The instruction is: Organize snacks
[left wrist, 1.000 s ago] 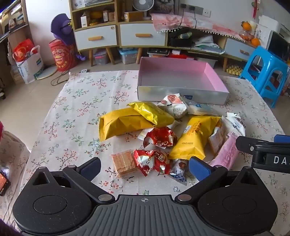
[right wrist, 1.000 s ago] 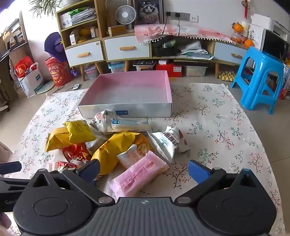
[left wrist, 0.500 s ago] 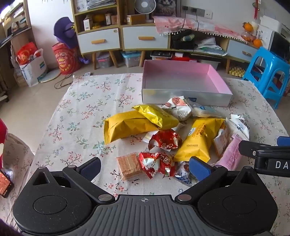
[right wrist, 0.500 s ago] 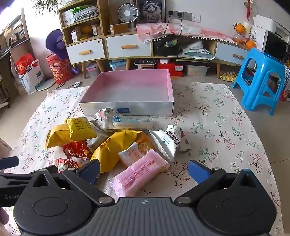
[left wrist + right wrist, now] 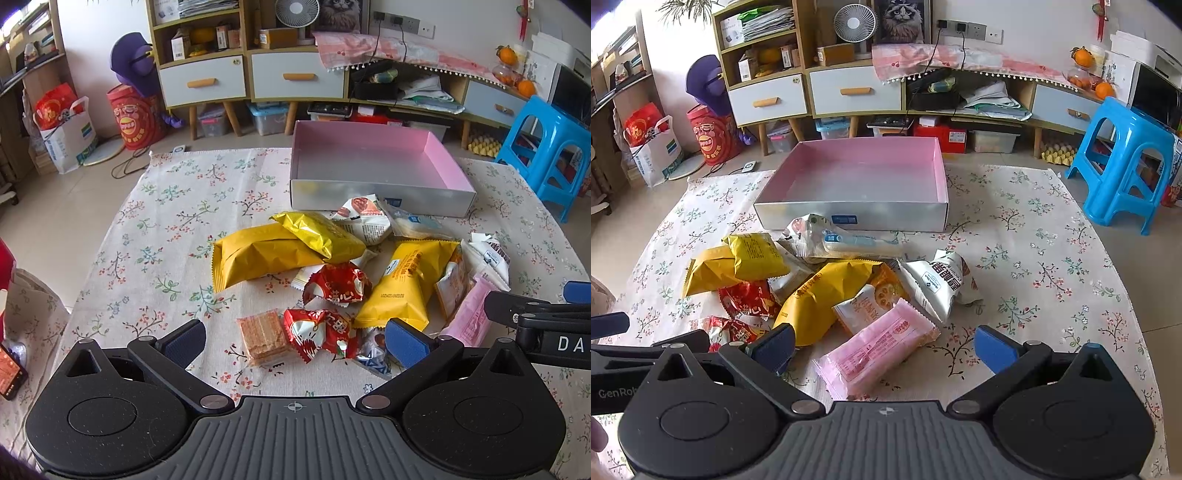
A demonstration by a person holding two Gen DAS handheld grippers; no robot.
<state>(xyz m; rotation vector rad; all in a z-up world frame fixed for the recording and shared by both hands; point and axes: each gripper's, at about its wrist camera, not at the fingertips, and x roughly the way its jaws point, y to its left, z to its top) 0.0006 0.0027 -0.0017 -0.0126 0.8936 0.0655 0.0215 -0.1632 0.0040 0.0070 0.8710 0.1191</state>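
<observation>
Our right gripper (image 5: 882, 349) hangs wide and empty, pink wafer pack (image 5: 877, 349) directly between its jaws, long axis running near-left to far-right. Left gripper (image 5: 295, 341) also wide, over the red packets (image 5: 319, 332). Pink box (image 5: 857, 212) sits beyond, empty.

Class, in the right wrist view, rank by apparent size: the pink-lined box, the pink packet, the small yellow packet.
1. pink-lined box
2. pink packet
3. small yellow packet

The pink packet lies nearest the camera, so its lead over the yellow one is unsure.
</observation>
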